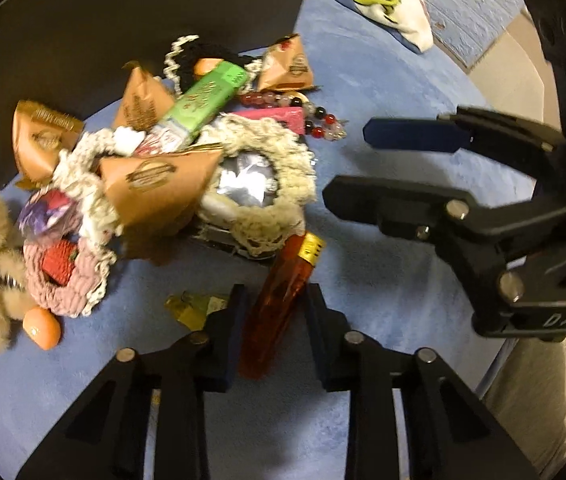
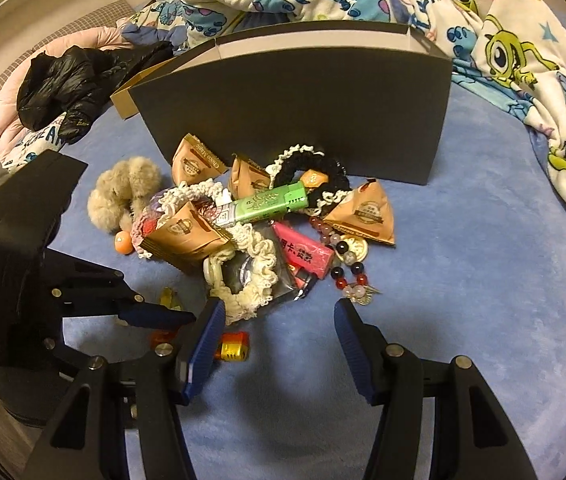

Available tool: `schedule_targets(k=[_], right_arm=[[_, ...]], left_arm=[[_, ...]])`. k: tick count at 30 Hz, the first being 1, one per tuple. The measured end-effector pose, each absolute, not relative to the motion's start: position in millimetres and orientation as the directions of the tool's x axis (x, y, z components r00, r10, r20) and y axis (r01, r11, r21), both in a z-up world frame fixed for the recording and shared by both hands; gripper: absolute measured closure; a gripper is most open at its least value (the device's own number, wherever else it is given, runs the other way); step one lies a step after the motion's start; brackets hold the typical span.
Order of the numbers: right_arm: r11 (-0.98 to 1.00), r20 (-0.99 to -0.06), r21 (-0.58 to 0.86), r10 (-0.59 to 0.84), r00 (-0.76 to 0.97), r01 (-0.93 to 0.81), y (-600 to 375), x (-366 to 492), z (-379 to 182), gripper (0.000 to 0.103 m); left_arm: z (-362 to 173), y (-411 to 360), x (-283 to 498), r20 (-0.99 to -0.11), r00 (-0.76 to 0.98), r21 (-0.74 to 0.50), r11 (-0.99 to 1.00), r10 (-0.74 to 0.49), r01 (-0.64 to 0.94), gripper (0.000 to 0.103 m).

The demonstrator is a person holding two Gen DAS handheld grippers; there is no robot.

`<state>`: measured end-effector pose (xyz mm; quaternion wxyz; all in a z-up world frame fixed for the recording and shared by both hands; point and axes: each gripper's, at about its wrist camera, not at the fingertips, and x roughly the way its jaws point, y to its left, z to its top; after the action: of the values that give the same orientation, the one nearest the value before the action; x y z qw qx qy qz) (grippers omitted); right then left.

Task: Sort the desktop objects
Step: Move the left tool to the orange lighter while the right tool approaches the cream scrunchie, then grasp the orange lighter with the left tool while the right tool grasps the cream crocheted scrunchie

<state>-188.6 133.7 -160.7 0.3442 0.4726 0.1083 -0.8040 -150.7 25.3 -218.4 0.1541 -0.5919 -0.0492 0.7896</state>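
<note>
four snack packets point(image 2: 197, 160), three lighters point(image 1: 279, 300)

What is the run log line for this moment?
left gripper: around orange lighter, contact unclear | right gripper: open, empty, near pile | box: behind pile

Blue plush bedcover point(image 2: 463, 280) carries a dark box point(image 2: 291, 120), cartoon blanket point(image 2: 523, 80), black jacket point(image 2: 71, 80), and a heap of trinkets point(image 2: 243, 220) in front.
</note>
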Motion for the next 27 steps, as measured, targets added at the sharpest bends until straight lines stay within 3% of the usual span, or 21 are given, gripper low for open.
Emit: schedule_targets(k=[9,12,15,25,27], right_arm=[[-0.707,-0.834,0.185,-0.481,-0.271,0.683,112,-191,-169,0.061],[-0.698,-0.83,0.194,-0.491,-0.265,0.689,105,-193,-169,0.061],[-0.692,-0.835,0.195,-0.489,-0.252,0.695,98,-195,-172,0.075],[-0.703,-0.848,0.18,-0.466,-0.254,0.688,84,-195,-180,0.076],[-0.704,-0.851,0.158,-0.453,-0.267,0.692,82,-193,-181,0.081]], left_arm=[[-219,12,-143,-0.919,-0.255,-0.28,-0.953,0.301,-0.118,0.08],[-219,7,-137,-0.92,-0.254,-0.28,-0.954,0.298,-0.107,0.081],[-218,3,-134,-0.92,-0.254,-0.282,-0.954,0.298,-0.097,0.082],[-213,-6,-125,-0.92,-0.263,-0.278,-0.957,0.29,-0.085,0.082],[-212,-9,-123,-0.92,-0.265,-0.277,-0.958,0.288,-0.079,0.082]])
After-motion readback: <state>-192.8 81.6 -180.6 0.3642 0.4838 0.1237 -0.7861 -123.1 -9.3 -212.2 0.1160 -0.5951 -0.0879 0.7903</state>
